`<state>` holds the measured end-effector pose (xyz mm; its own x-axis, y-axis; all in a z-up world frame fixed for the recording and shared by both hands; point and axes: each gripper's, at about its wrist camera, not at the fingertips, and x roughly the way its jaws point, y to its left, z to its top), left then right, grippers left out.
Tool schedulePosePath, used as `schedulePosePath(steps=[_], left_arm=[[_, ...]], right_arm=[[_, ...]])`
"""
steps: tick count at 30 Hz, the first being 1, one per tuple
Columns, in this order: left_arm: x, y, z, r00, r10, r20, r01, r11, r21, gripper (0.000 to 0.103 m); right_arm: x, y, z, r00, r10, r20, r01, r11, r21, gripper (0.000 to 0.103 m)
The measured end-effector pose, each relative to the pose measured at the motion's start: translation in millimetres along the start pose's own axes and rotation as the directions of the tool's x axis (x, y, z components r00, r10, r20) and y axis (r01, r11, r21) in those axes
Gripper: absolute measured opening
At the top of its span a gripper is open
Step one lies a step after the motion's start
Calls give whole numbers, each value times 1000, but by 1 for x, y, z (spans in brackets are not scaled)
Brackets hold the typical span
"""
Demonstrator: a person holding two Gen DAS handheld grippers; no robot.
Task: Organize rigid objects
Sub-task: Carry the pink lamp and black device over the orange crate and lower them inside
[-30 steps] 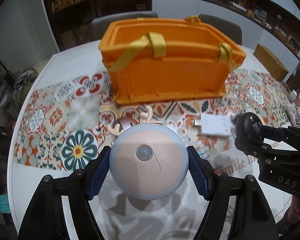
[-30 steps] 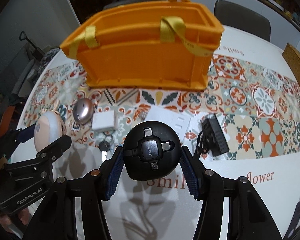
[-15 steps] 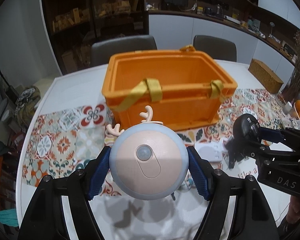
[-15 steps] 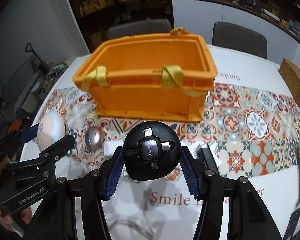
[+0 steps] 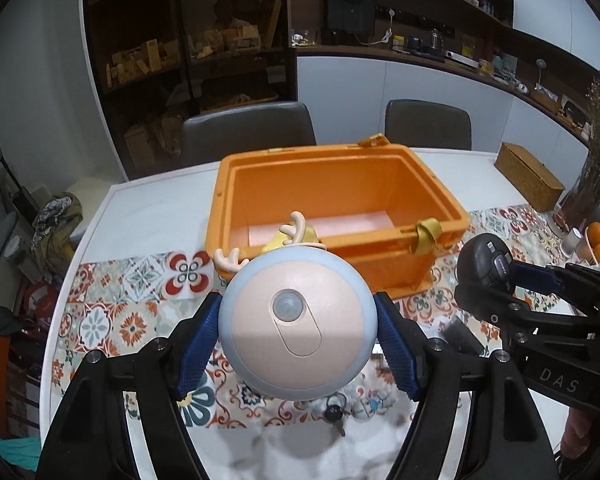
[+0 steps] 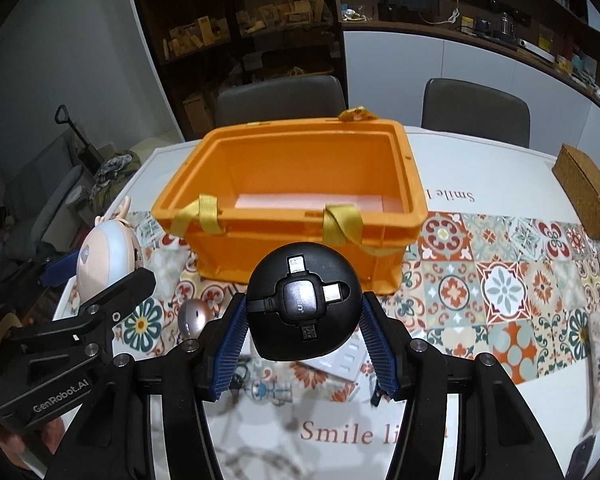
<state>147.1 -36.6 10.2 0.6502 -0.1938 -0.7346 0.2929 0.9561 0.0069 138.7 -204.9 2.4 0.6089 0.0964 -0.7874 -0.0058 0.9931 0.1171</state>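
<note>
left view: my left gripper (image 5: 298, 330) is clamped on the round antlered night light (image 5: 298, 324), held above the table (image 5: 148, 196) just near of the open orange crate (image 5: 440, 200).

right view: my right gripper (image 6: 302, 338) squeezes the black round cable reel (image 6: 302, 306), near the crate's (image 6: 300, 236) front wall; a silver puck (image 6: 194, 316) lies on the mat to the left.

Dim room, overhead light, fisheye-bent edges, foreground tabletop perhaps slightly blurred.
</note>
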Motion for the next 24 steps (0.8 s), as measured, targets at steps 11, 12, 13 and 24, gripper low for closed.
schedulePosePath(steps=[11, 12, 13, 24], left_arm=[[2, 3, 26, 999, -4, 35, 3, 1000, 16, 74], [3, 3, 28, 999, -7, 36, 6, 1000, 16, 74], [4, 4, 30, 999, -5, 37, 4, 1000, 17, 74], [17, 6, 58, 1000, 5, 30, -6, 999, 40, 74]], right_arm=[[-3, 0, 26, 998, -10, 57, 11, 1000, -13, 56], [-3, 1, 28, 998, -10, 60, 11, 1000, -17, 56], [-3, 1, 30, 998, -11, 62, 12, 1000, -18, 56], [9, -3, 57, 998, -28, 61, 29, 1000, -10, 56]])
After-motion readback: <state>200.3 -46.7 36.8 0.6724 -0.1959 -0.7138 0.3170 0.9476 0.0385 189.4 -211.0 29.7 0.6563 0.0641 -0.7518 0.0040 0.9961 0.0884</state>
